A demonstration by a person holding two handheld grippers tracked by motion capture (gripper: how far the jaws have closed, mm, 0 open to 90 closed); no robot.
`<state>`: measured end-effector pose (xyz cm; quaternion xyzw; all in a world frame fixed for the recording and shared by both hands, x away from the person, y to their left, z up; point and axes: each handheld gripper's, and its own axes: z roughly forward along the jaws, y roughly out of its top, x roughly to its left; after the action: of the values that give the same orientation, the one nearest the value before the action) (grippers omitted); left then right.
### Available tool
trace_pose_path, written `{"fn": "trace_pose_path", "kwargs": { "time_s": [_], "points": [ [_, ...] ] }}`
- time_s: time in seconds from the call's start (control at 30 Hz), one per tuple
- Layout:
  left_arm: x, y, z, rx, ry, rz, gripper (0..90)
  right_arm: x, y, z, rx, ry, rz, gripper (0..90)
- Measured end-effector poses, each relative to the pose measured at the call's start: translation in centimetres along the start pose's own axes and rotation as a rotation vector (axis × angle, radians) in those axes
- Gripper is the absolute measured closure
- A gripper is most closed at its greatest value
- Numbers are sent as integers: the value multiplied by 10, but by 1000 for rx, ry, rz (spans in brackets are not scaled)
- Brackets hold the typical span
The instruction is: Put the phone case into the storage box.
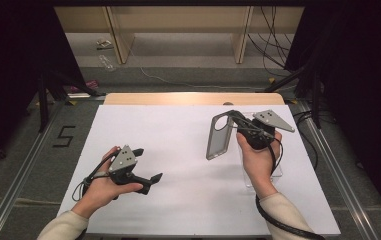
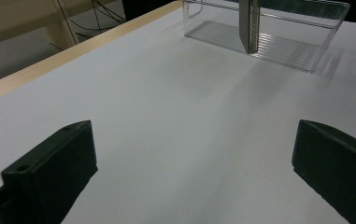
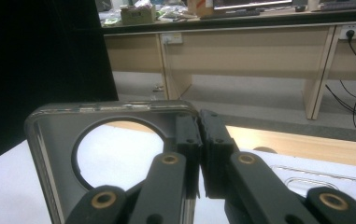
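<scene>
Grey phone case (image 1: 218, 136) hung lifted above the table (image 1: 188, 150), pinched by right gripper (image 1: 239, 125); not yet placed in clear tray (image 2: 264, 39). Left gripper (image 1: 145, 165) gaped, idle.

Count: 1 grey phone case (image 1: 218, 136) with one round camera cutout. 1 clear plastic tray (image 2: 327, 35). 2 handheld grippers: left gripper (image 1: 148, 165), right gripper (image 1: 234, 119). 2 hands, one per gripper. 1 white table (image 1: 178, 145). 1 floor marking, the digit "5" (image 1: 65, 136).
</scene>
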<state>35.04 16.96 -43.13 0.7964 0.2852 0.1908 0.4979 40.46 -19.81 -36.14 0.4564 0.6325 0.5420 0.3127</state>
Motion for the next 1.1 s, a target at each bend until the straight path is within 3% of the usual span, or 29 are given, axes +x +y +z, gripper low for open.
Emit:
{"fn": "trace_pose_path", "kwargs": {
  "time_s": [1.1],
  "points": [
    [1,0,0,-3,2,-4,0,-18,11,-9,-31,-38,40,878]
  ]
}}
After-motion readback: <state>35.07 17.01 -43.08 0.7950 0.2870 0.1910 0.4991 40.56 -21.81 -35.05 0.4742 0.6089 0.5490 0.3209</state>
